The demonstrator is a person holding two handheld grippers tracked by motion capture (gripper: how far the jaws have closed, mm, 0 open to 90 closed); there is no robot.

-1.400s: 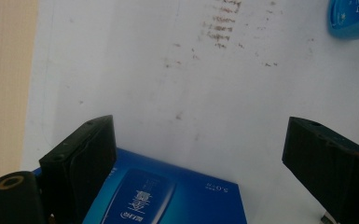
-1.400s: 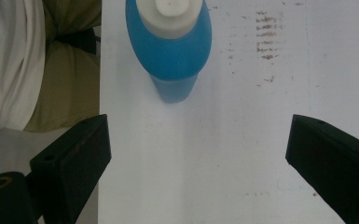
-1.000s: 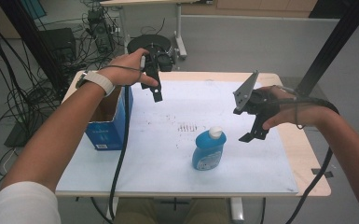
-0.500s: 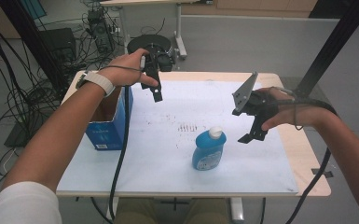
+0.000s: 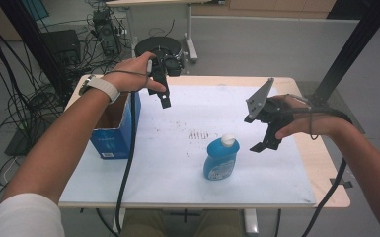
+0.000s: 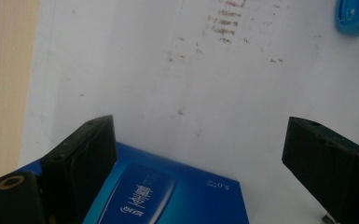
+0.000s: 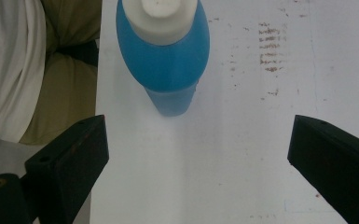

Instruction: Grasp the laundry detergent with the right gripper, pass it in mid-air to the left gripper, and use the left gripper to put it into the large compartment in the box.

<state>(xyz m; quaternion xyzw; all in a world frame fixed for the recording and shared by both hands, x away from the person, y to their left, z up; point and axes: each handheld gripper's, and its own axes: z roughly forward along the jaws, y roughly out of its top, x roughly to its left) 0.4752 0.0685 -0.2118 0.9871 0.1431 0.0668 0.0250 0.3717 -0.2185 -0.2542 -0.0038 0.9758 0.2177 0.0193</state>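
A blue bottle (image 5: 221,158) with a white cap stands upright near the front middle of the white table sheet (image 5: 187,118). In the right gripper view the blue bottle (image 7: 165,56) is seen from above, ahead of the jaws. My right gripper (image 5: 266,134) hovers open just right of the bottle, with nothing between its jaws. An open blue carton (image 5: 113,126) stands at the left side of the table. My left gripper (image 5: 163,96) hangs open above the table beside the carton's far right corner. The left gripper view looks down on the carton's (image 6: 177,196) printed side.
Brownish smudges (image 5: 197,133) mark the sheet's middle. The wooden table edge (image 5: 325,168) shows at the right. Behind the table are a round black device (image 5: 159,47), cables and a desk leg. A black post (image 5: 350,44) slants at the right.
The right gripper has drifted very slightly lower toward the bottle. The left hand and its gripper hold the same place.
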